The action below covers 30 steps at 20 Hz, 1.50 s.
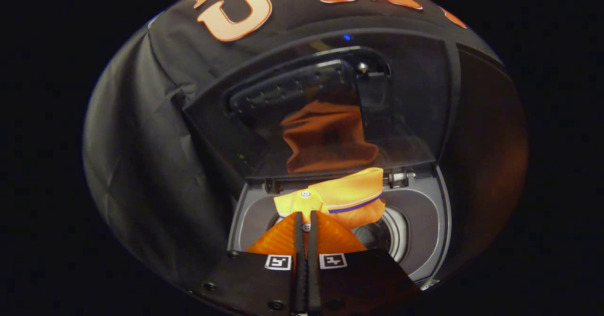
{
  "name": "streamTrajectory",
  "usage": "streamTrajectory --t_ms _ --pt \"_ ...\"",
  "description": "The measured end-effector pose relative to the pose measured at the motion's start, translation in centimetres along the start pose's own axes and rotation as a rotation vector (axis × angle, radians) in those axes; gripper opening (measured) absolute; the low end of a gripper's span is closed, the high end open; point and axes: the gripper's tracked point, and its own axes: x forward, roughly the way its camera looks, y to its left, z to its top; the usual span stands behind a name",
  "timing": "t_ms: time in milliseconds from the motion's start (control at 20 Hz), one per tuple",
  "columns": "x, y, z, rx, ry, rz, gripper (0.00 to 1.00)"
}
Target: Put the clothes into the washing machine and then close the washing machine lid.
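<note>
Gripper view is looking down into the washer [424,221] from above. The tongs [306,224] are pinching the shirt [344,198] — both fingers [298,240] are pressing close together on the cloth near its buttons. The shirt is hanging just ahead of the fingers, right over the round drum [384,236], with its collar and a thin dark stripe showing. Beyond the shirt the lid [415,108] is standing open — its dark glass is showing a dim copy of the shirt.

Shirt [339,198] over washer opening [401,233], ahead of tool [306,221]; lid [325,113] upright behind
</note>
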Motion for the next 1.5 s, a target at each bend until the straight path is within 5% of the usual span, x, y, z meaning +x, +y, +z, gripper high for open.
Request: streamTrajectory --t_ms 1100,1400,1500 --pt "6.5 -3.8 -7.8 -0.012 0.192 -0.131 0.09" --pt "6.9 -4.7 -7.4 0.005 0.167 -0.176 0.22" --pt "6.6 -4.7 -7.5 0.01 0.174 -0.173 0.39"
